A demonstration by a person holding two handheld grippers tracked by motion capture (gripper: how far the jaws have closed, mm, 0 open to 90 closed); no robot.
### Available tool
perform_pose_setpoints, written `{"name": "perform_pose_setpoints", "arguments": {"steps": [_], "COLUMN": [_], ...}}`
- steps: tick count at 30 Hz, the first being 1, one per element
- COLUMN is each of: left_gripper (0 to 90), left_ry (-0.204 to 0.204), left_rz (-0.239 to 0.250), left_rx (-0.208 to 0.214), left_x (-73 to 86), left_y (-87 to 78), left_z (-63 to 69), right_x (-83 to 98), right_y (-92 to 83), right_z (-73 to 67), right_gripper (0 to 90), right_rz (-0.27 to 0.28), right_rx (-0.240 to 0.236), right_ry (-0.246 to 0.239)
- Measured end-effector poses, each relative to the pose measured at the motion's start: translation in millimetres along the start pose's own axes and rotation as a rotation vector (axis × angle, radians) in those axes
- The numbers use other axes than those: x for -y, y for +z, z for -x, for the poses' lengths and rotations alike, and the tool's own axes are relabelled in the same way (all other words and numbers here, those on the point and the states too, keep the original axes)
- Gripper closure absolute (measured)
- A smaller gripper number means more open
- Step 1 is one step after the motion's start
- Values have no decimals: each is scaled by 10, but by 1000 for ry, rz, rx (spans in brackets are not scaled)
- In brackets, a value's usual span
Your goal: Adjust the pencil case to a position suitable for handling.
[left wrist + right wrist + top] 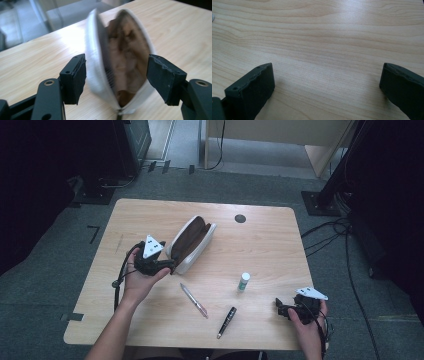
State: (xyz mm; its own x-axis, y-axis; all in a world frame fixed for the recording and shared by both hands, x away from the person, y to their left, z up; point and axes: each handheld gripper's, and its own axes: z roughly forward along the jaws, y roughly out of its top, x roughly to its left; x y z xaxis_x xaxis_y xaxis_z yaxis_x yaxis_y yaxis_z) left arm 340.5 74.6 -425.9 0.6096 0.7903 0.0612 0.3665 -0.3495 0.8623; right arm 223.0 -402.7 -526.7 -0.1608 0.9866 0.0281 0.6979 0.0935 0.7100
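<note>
Pouch: a white zip pouch [192, 243] with a brown lining lies unzipped and gaping on the table [260, 250], left of the middle and slanted toward the far edge; its image in the left gripper view [117, 65] is blurred.
Left gripper: the left gripper [167, 266] sits at the pouch's near end. In its own view [116, 77] the jaws stand apart on either side of the pouch's zip end; the pads [80, 77] do not press on it, though the left one is just beside the fabric.
Right gripper: the right gripper [280, 308] rests near the table's near right corner, jaws wide apart over bare wood [325, 82], holding nothing.
Small bottle: a white bottle [244, 282] stands upright right of the middle.
Pens: a pink-tipped pen [194, 300] and a black pen [226, 322] lie toward the near edge, between the two hands.
Hole: a dark round grommet [240, 218] sits near the far edge.
</note>
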Motion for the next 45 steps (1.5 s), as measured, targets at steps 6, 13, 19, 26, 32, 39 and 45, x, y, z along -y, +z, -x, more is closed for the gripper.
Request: {"name": "perform_pose_setpoints", "arguments": {"steps": [6, 13, 19, 26, 32, 39, 45], "left_gripper": [343, 466, 562, 618, 689, 761, 792], "left_ry": [-62, -115, -143, -201, -254, -284, -313], "left_rz": [-87, -125, -117, -114, -96, -81, -70], "left_rx": [-34, -48, -69, -59, -51, -33, -22], "left_x": [78, 157, 143, 156, 137, 131, 135], "left_y": [170, 312, 359, 367, 370, 390, 404], "left_z": [-82, -64, 2, -24, -21, -37, -93], "right_x": [0, 0, 0, 0, 0, 0, 0], "right_y": [0, 0, -1, -1, -1, -1, -1], "right_z": [0, 0, 0, -1, -1, -1, -1], "right_gripper": [0, 0, 0, 0, 0, 0, 0], "right_rz": [0, 0, 0, -1, -1, -1, 0], "right_rx": [0, 0, -1, -2, -2, -2, -3], "right_ry": [0, 1, -3, -3, -4, -3, -5]}}
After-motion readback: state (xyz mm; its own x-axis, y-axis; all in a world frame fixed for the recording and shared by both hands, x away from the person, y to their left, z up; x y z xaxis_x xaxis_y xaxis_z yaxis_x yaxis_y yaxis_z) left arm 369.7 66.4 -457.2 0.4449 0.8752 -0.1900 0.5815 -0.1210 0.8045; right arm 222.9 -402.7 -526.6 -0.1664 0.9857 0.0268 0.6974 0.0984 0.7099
